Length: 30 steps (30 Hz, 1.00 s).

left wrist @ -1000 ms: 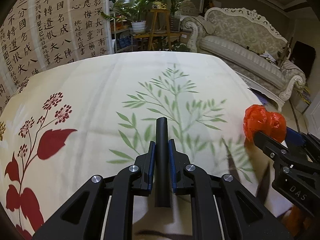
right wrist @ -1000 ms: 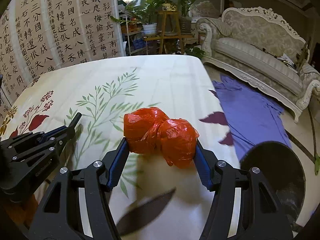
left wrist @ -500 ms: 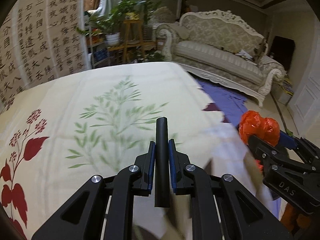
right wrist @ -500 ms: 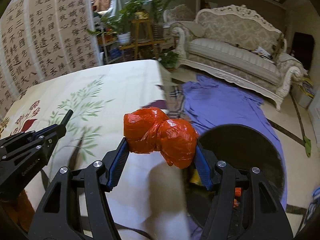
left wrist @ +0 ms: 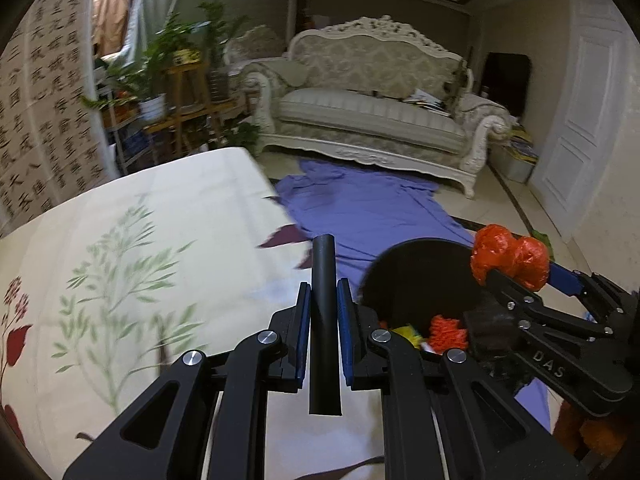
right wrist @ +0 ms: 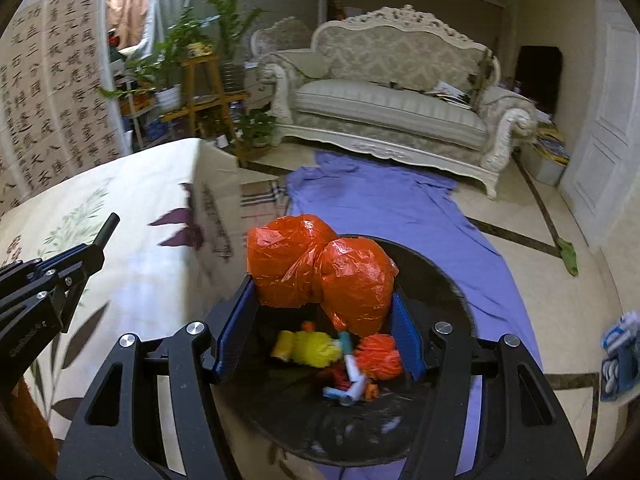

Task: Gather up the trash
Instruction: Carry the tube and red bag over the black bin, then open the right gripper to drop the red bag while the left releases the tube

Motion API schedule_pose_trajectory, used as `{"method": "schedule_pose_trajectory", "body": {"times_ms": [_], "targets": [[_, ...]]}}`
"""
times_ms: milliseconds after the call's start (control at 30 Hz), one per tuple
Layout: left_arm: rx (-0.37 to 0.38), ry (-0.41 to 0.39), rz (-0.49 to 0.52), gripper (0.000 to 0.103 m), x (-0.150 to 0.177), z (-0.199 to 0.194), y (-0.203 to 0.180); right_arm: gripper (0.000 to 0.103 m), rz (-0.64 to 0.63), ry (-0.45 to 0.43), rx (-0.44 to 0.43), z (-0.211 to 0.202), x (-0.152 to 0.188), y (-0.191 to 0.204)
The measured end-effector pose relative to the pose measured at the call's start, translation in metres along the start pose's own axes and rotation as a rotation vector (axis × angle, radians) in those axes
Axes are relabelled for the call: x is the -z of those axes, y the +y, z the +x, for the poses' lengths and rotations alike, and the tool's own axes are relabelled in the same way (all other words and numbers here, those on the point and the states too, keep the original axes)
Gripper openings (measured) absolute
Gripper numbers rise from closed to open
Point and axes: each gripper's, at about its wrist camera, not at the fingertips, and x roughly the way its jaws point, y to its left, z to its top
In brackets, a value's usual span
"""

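Over the bin: right gripper (right wrist: 320,304) clamps orange plastic bag (right wrist: 320,266) above black trash bin (right wrist: 448,280).
Left gripper (left wrist: 324,312): shut on black tube (left wrist: 325,320).
Right view only: yellow and orange trash inside bin.
Left view only: "DAS" on right gripper.

Both wrist views angled down, close over bin (right wrist: 460,292), sofa (left wrist: 376,120) shared, edges blurred
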Motion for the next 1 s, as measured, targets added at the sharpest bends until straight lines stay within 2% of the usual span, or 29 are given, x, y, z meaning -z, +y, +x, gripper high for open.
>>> {"method": "schedule_pose_trajectory", "body": {"times_ms": [167,433,733,1000], "targets": [[0.026,-0.004,0.056,0.014,-0.007,0.016,-0.030,0.061,0.023,0.002,0.032,0.005,0.003,-0.021],[0.037,0.007,0.101,0.014,-0.013,0.040,-0.054,0.062,0.063,0.007,0.061,0.019,0.005,-0.049],[0.040,0.045,0.105,0.014,-0.018,0.063,-0.063,0.073,0.106,0.016,0.069,0.032,0.003,-0.067],[0.050,0.077,0.112,0.015,-0.016,0.073,-0.070,0.074,0.141,0.015,0.093,0.034,0.002,-0.083]]}}
